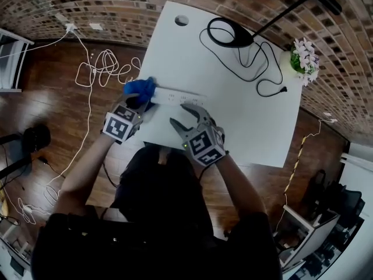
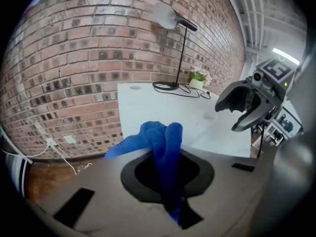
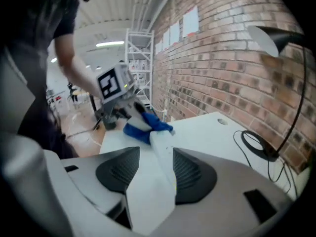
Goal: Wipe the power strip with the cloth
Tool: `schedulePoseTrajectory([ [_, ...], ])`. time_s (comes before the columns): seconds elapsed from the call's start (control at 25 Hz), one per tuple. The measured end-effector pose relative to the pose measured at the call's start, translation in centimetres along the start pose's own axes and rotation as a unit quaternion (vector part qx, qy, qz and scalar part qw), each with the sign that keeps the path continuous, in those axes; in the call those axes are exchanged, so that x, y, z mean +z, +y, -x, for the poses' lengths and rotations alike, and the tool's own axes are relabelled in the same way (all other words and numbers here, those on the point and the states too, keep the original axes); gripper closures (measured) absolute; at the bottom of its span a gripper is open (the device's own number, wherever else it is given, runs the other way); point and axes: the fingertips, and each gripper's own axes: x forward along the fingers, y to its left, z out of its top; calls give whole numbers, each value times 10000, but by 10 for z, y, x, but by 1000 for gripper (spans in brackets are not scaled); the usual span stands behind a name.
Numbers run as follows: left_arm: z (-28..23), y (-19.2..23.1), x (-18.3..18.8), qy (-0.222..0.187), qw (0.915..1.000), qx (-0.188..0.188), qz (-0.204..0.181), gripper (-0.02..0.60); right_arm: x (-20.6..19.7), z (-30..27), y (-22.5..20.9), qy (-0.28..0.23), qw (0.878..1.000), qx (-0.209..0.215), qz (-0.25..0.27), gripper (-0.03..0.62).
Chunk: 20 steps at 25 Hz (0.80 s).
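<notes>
Head view has both of my grippers over the near left part of the white table (image 1: 250, 127). The power strip (image 1: 178, 96) lies on it close to the left edge and runs left to right. The blue cloth (image 1: 140, 88) is bunched against the strip's left end.

Left gripper view: the left gripper (image 2: 165, 181) is clenched on that cloth. A thick fold is pinched between the jaws and the rest bulges out ahead of them over the table's edge.

Right gripper view: the right gripper (image 3: 157, 174) stands released, its ribbed pads (image 3: 195, 174) spread. The near end of the power strip runs between them and away toward the cloth. I can't see either pad pressing on the strip. From the head view the same jaws show splayed just on my side of the strip, pointing at it.

Farther back on the table a black desk lamp (image 1: 230, 34) stands with its cord looping to the right, and a small pot of flowers (image 1: 303, 60) sits at the far right corner. White cable (image 1: 105, 66) is coiled on the wooden floor to the left, below the brick wall (image 2: 98, 58).
</notes>
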Motion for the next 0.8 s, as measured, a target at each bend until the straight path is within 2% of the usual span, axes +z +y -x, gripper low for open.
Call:
schedulePoseTrajectory([
  [0.08,-2,5,-3,-6,9998,-86,165,540,23,-23,-7,-50,9987,-14,-505,421],
  [0.12,-4,8,-5,-11,9996,-132,256,540,28,-38,-12,87,9982,-34,-584,422],
  [0.16,-6,9,-7,-4,9993,-179,324,540,27,-52,-14,343,9981,-62,-506,453],
  [0.2,-6,9,-7,17,9991,-232,364,540,22,-62,-15,656,9974,-87,-299,544],
  [0.24,-5,7,-7,42,9987,-293,405,540,16,-67,-14,910,9958,-111,-49,600],
  [0.28,-1,6,-6,46,9981,-354,507,541,12,-70,-11,1033,9944,-156,156,611],
  [0.36,14,14,-4,-80,9941,-447,989,543,11,-69,-9,1027,9936,-325,342,608],
  [0.44,34,25,-5,-235,9861,-532,1558,543,11,-70,-8,1050,9925,-460,427,608],
  [0.52,54,32,-11,-240,9805,-620,1847,543,10,-71,-6,1122,9922,-426,339,608],
  [0.6,69,29,-10,-188,9812,-697,1792,544,11,-71,-6,1102,9933,-336,110,608],
  [0.72,77,14,1,-47,9881,-775,1329,545,11,-70,-7,1047,9935,-350,289,608],
  [0.8,80,4,9,-7,9883,-943,1195,546,9,-70,-8,982,9938,-442,283,606],
])
